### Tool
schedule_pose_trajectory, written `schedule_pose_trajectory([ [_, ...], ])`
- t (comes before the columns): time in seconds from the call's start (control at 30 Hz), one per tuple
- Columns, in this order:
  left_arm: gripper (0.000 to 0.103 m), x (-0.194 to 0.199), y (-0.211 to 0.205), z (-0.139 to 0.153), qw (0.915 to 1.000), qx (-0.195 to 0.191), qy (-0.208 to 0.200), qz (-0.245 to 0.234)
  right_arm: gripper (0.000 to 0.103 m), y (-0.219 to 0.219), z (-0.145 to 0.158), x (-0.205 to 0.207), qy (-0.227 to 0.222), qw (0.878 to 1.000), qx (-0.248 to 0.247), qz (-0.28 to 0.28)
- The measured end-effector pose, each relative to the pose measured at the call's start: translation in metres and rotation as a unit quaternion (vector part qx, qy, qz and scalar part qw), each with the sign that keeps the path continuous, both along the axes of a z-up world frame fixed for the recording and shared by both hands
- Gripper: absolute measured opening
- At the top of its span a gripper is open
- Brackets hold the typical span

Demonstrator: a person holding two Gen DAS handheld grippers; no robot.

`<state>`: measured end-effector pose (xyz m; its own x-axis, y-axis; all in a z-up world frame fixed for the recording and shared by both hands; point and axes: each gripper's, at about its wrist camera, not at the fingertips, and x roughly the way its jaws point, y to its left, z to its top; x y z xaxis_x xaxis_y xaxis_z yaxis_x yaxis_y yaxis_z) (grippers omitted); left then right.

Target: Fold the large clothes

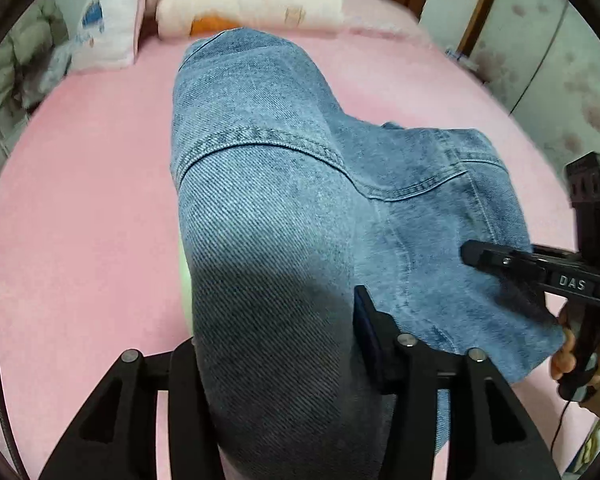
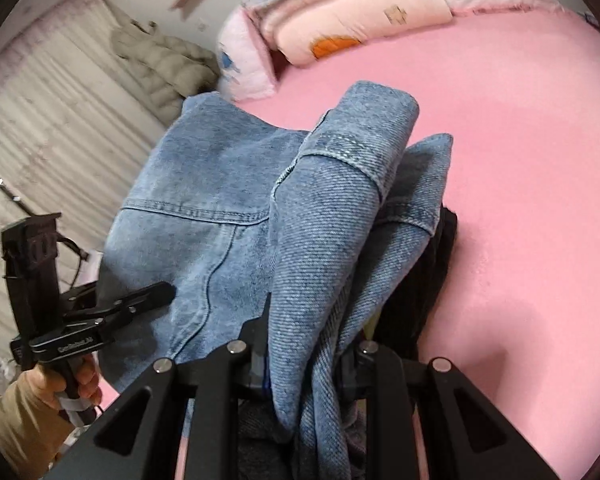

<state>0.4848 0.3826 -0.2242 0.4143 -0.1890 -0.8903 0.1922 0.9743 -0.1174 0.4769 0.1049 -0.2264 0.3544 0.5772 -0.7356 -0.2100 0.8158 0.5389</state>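
The right gripper [image 2: 300,344] is clamped on a bunched fold of the denim jacket [image 2: 220,208], the thick cuffed layers squeezed up between its jaws with something dark tucked under the right side. The left gripper [image 1: 276,340] has a wide roll of that same jacket [image 1: 260,184] filling the gap between its jaws; the right pad sits right up against the cloth, but I honestly can't tell if it's actually pinching or just loose around it. Each gripper shows up in the other's view, held by a hand [image 2: 76,380] in a tan sleeve [image 2: 16,420].

The jacket hangs draped between the two over a pink bedsheet [image 1: 80,200]. At the far end there's a stack of folded quilts [image 1: 252,4] and a pillow [image 1: 112,28], and a grey puffer coat [image 2: 164,64] off beside the bed.
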Motion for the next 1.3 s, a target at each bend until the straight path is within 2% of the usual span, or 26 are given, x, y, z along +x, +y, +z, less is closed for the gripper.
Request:
schedule_pose_trajectory([
  [0.07,0.066,0.008,0.005,-0.024,0.9999,-0.001,0.003,0.010,0.028,0.006,-0.025,0.003,0.015,0.999,-0.036,-0.001],
  [0.1,0.077,0.008,0.008,-0.029,0.9999,-0.004,-0.005,0.016,0.032,0.006,-0.034,0.002,0.017,0.999,-0.047,-0.002],
  [0.17,0.090,0.003,0.013,-0.031,0.9990,0.010,-0.031,0.030,0.036,0.002,-0.038,-0.003,0.012,0.999,-0.045,-0.003],
  [0.23,0.095,-0.003,0.017,-0.026,0.9977,0.025,-0.053,0.035,0.042,0.000,-0.033,-0.012,0.006,0.999,-0.048,0.002],
  [0.3,0.099,-0.009,0.022,-0.015,0.9951,0.046,-0.077,0.042,0.047,-0.004,-0.022,-0.020,-0.009,0.997,-0.075,0.002],
  [0.33,0.099,-0.011,0.024,-0.011,0.9936,0.057,-0.085,0.048,0.047,-0.006,-0.017,-0.021,-0.014,0.996,-0.087,0.002],
  [0.43,0.099,-0.030,0.019,0.015,0.9820,0.121,-0.122,0.078,0.048,-0.015,0.010,-0.043,-0.041,0.992,-0.115,-0.007],
  [0.47,0.095,-0.044,0.014,0.024,0.9796,0.126,-0.132,0.083,0.048,-0.017,0.020,-0.049,-0.052,0.991,-0.121,-0.011],
  [0.53,0.090,-0.045,0.016,0.037,0.9760,0.129,-0.147,0.095,0.048,-0.016,0.038,-0.058,-0.075,0.988,-0.132,-0.021],
  [0.6,0.075,-0.058,0.007,0.046,0.9731,0.131,-0.151,0.113,0.048,-0.008,0.054,-0.070,-0.100,0.985,-0.139,-0.023],
  [0.63,0.071,-0.063,0.004,0.047,0.9727,0.130,-0.150,0.121,0.048,-0.003,0.062,-0.079,-0.111,0.984,-0.136,-0.018],
  [0.7,0.057,-0.068,-0.004,0.044,0.9735,0.119,-0.146,0.130,0.047,0.006,0.068,-0.088,-0.120,0.985,-0.125,-0.009],
  [0.77,0.048,-0.077,-0.017,0.032,0.9719,0.130,-0.144,0.133,0.046,0.022,0.068,-0.095,-0.137,0.982,-0.132,-0.002],
  [0.83,0.041,-0.079,-0.024,0.017,0.9726,0.142,-0.129,0.131,0.040,0.032,0.059,-0.097,-0.140,0.979,-0.147,0.004],
  [0.87,0.038,-0.078,-0.025,0.005,0.9727,0.151,-0.114,0.134,0.032,0.035,0.053,-0.096,-0.135,0.979,-0.150,0.007],
  [0.9,0.038,-0.077,-0.027,0.001,0.9707,0.157,-0.118,0.138,0.023,0.036,0.044,-0.096,-0.128,0.979,-0.157,0.009],
  [0.97,0.040,-0.079,-0.025,-0.001,0.9684,0.158,-0.127,0.146,0.017,0.037,0.023,-0.092,-0.114,0.977,-0.178,0.005],
  [1.03,0.046,-0.078,-0.020,-0.003,0.9696,0.143,-0.126,0.153,0.012,0.030,0.010,-0.095,-0.114,0.975,-0.189,-0.002],
  [1.17,0.060,-0.076,-0.007,-0.011,0.9719,0.108,-0.117,0.173,0.011,0.025,-0.002,-0.098,-0.116,0.972,-0.205,0.003],
  [1.3,0.062,-0.081,-0.005,-0.006,0.9718,0.106,-0.115,0.177,0.011,0.026,0.003,-0.099,-0.108,0.973,-0.205,0.000],
])
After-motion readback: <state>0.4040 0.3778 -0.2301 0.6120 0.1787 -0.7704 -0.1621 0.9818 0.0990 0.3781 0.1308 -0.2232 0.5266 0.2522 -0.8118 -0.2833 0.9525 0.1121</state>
